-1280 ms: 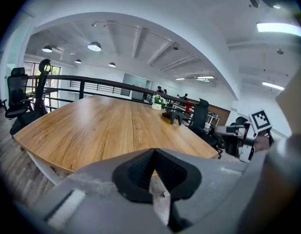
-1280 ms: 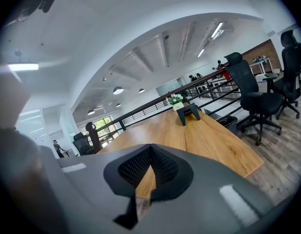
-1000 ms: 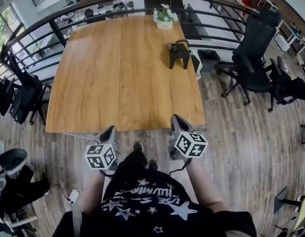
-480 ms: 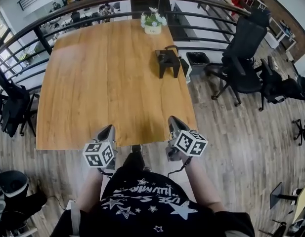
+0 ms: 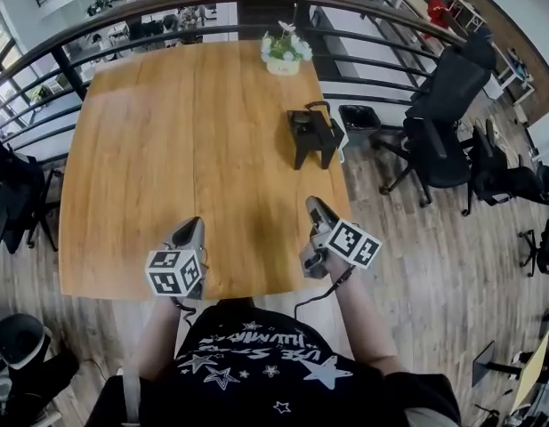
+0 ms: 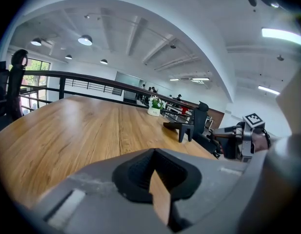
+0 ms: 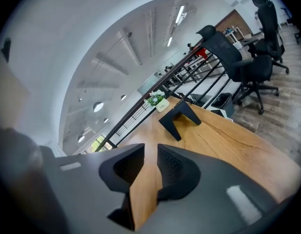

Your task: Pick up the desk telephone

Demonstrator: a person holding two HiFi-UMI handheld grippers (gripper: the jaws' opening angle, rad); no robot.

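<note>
The black desk telephone (image 5: 311, 133) stands near the right edge of the wooden table (image 5: 167, 149), handset on its cradle. It shows ahead in the left gripper view (image 6: 184, 128) and the right gripper view (image 7: 178, 115). My left gripper (image 5: 193, 228) hovers over the table's near edge, its jaws (image 6: 153, 152) shut and empty. My right gripper (image 5: 316, 206) is over the near right corner, rolled to one side, well short of the telephone. Its jaws (image 7: 150, 152) have just been opening and stand slightly apart with nothing between them.
A white pot of flowers (image 5: 284, 56) sits at the table's far edge, in front of a dark railing (image 5: 363, 29). Black office chairs (image 5: 443, 105) and a bin (image 5: 356, 118) stand to the right of the table. More chairs (image 5: 12, 194) are on the left.
Both grippers have moved forward from in front of the table to over its near edge. The right gripper has rolled sideways. The telephone has not moved.
</note>
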